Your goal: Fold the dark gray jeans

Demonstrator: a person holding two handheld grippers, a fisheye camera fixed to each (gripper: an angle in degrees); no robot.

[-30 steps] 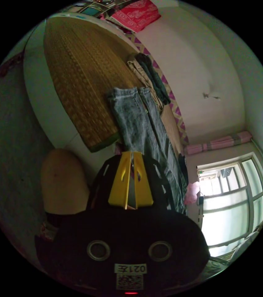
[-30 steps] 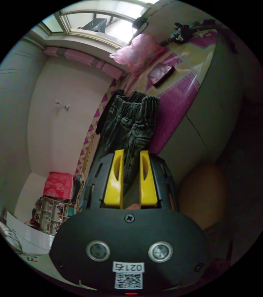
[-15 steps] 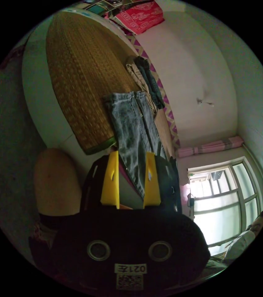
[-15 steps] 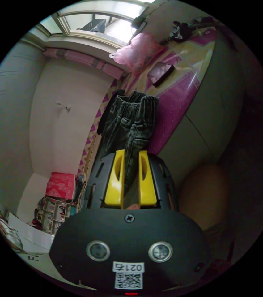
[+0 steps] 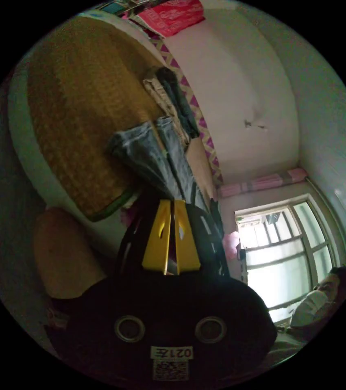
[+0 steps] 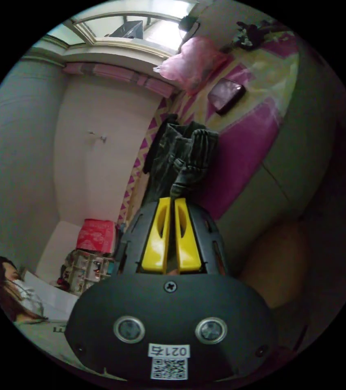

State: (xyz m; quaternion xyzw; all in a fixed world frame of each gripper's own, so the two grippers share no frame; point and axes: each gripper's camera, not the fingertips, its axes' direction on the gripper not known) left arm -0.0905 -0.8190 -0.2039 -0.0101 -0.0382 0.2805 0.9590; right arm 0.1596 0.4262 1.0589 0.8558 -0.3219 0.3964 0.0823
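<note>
**Dark gray jeans held at both ends on a bed**

Left claw (image 5: pixel 172 201): yellow jaws drawn together to a thin slit, tips pinching the near edge of the dark gray jeans (image 5: pixel 152 156). Beyond the tips the two legs rise off the woven straw mat (image 5: pixel 75 122), bunched and partly lifted. Past the jeans, further out from the claw, a small pile of other clothes (image 5: pixel 168 97) lies at the mat's far edge beside a wall with a purple triangle border. To one side of the claw, a window (image 5: pixel 282 252); a person wearing a mask (image 5: pixel 319 296) sits near it.

Right claw (image 6: pixel 172 200): jaws likewise almost closed, gripping the waist end of the jeans (image 6: pixel 181 162), which gathers into a crumpled ridge just ahead of the tips. Under it lies a purple and cream bed sheet (image 6: pixel 242 138). Further out, a dark flat pouch (image 6: pixel 226 95) and a pink plastic bag (image 6: pixel 193 67) sit towards the window.
</note>
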